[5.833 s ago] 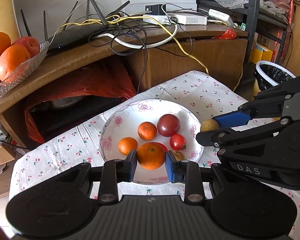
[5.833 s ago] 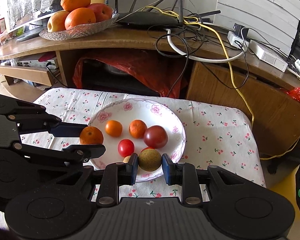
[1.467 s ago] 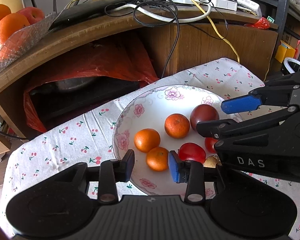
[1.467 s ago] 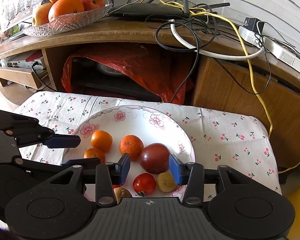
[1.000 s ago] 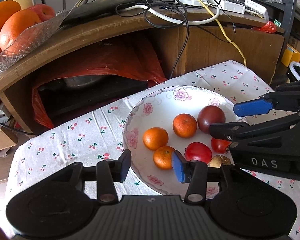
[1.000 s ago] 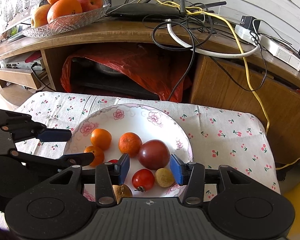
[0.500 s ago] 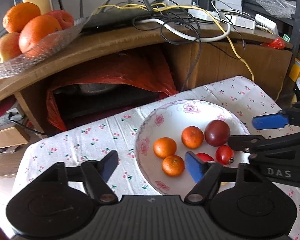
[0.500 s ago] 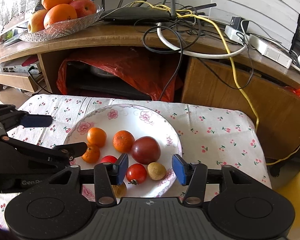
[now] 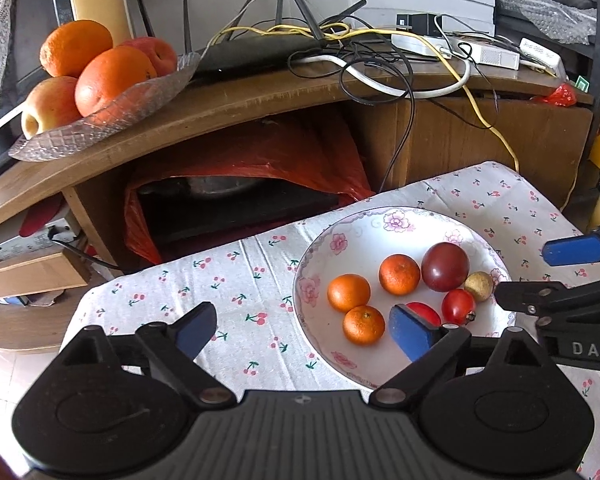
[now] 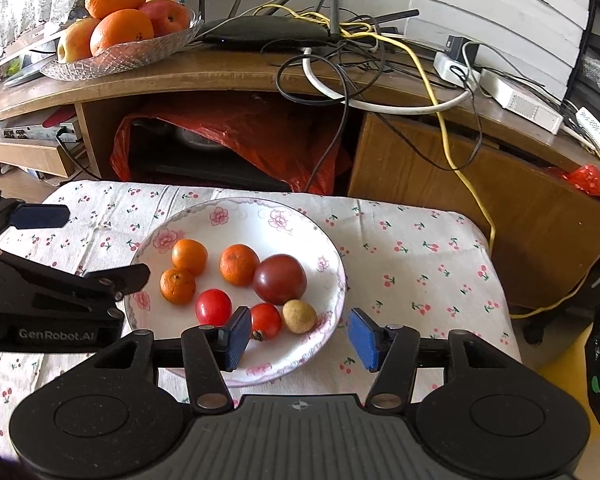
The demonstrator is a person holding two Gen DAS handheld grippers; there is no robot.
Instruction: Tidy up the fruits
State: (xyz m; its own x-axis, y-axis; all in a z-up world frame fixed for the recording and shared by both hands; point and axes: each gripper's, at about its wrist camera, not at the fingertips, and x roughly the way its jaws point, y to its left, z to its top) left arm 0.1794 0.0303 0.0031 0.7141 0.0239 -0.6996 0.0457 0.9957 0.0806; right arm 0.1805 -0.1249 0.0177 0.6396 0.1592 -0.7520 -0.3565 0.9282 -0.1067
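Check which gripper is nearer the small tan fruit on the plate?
Right. The right gripper is open just in front of the tan fruit; the left gripper is open over the plate's far left edge, past the oranges.

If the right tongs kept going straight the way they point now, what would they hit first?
Probably the small tan fruit and the red tomato at the near edge of the plate; both sit just ahead of the open right tongs. Depth is uncertain.
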